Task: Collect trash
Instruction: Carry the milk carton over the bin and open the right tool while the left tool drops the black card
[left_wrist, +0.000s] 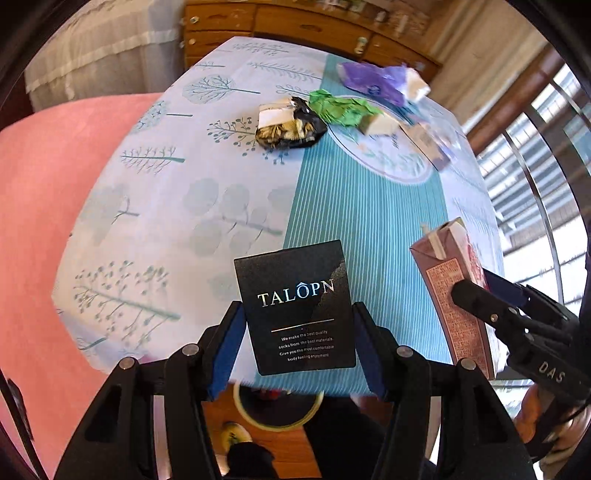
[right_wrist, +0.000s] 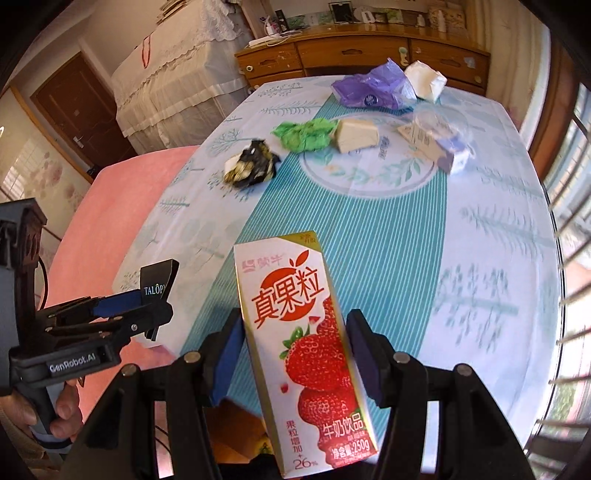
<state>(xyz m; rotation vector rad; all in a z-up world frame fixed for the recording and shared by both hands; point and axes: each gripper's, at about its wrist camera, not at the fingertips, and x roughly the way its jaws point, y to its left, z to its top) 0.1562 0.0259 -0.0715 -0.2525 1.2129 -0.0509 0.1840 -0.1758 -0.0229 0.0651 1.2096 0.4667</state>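
Black box between left claw pads, clamped.

Wrappers and cartons lie on the table far side

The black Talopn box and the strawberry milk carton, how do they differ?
The black Talopn box is dark, flat and short; the strawberry milk carton is white and red, taller and thicker. The box sits in the left hand-held gripper, the carton in the right hand-held gripper. Both are lifted off the table.
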